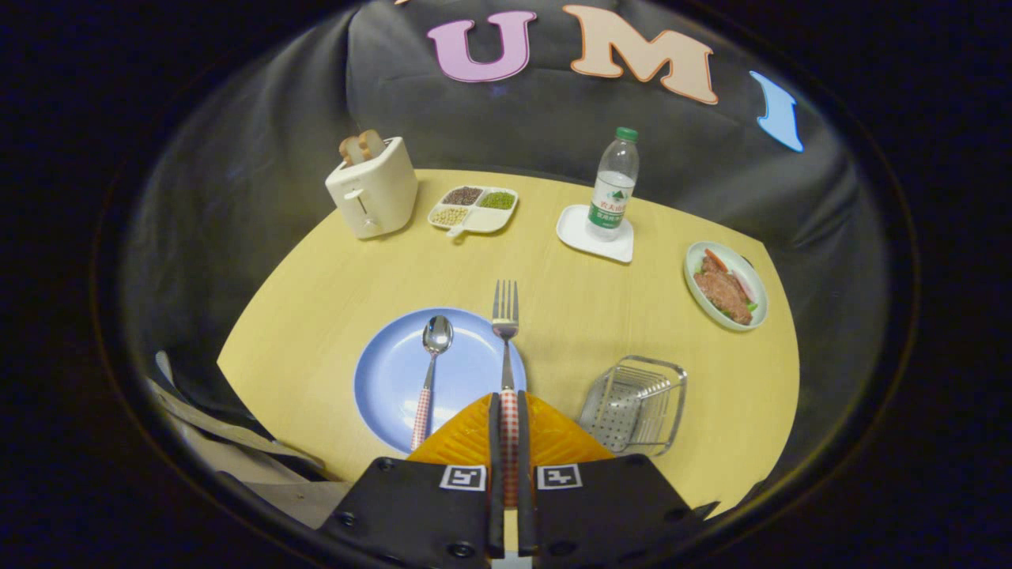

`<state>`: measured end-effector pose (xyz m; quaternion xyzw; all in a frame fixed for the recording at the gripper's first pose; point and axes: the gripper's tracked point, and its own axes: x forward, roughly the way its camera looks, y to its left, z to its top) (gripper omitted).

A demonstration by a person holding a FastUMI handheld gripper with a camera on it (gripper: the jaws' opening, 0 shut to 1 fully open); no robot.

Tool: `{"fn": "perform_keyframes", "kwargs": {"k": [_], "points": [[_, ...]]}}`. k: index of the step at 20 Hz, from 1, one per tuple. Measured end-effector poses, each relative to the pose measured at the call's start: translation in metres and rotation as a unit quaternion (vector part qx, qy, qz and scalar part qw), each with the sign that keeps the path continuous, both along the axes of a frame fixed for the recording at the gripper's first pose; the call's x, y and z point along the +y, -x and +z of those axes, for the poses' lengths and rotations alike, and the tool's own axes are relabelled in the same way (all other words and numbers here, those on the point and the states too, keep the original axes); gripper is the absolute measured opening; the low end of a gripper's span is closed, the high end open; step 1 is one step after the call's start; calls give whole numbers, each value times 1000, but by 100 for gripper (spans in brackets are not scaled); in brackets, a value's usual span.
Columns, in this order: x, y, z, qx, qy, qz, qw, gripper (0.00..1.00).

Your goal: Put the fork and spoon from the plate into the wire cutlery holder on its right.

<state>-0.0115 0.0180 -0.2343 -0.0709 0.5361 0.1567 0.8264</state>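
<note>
The round yellow table (332,269) carries everything, and nearest the tongs lies the blue plate (387,379), with the wire cutlery holder (632,405) just beside it at about three o'clock. Farther off stand a cream toaster (371,188) at eleven o'clock and a water bottle (613,186) at one. The tongs (509,427) are pinched tight on the checked handle of the fork (505,316), whose tines point straight ahead to twelve o'clock and look to be raised over the plate's edge. The spoon (431,371) lies on the plate, just left of the fork. I'd say the carry wants a firm grip, a swing right, then tipping the fork upright over the holder before letting go.
</note>
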Motion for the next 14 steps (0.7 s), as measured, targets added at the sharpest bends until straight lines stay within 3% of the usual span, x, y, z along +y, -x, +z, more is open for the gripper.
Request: {"fn": "perform_keyframes", "kwargs": {"k": [7,14], "points": [[-72,-7,41,16,60,49,997,10],[-120,19,44,99,111,103,984,10]]}}
